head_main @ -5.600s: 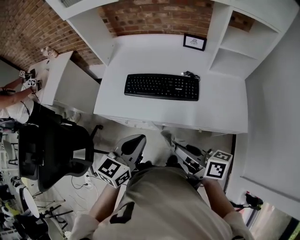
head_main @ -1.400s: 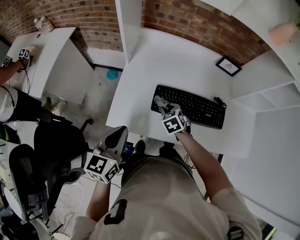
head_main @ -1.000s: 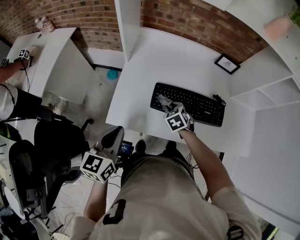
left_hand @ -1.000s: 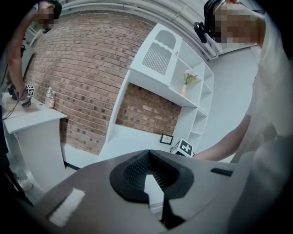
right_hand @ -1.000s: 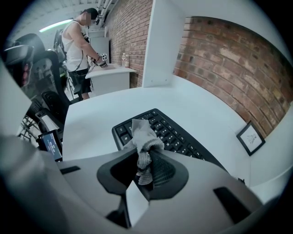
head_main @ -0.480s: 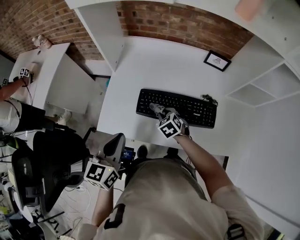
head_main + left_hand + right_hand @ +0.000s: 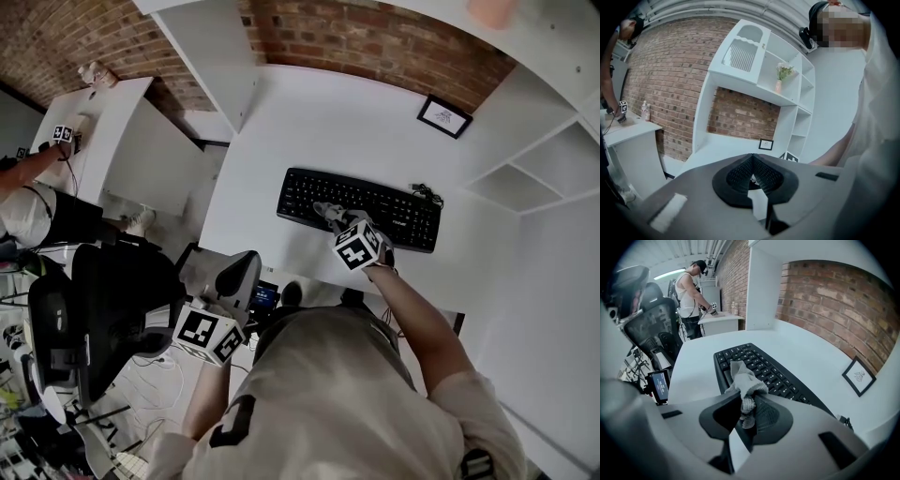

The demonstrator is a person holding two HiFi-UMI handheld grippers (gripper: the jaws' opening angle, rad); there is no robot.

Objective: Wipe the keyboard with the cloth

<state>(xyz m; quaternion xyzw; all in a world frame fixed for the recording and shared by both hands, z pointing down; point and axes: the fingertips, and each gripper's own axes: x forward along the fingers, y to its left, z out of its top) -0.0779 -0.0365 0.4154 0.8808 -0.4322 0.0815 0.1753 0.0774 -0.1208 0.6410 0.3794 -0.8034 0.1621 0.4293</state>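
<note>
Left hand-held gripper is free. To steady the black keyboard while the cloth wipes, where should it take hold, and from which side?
Likely the left short end of the black keyboard, approached from its left. That end is bare: the right hand-held gripper holds the grey cloth over the left-centre keys, and the black cable leaves the far right corner. Low and flat: pinch its edge.
</note>
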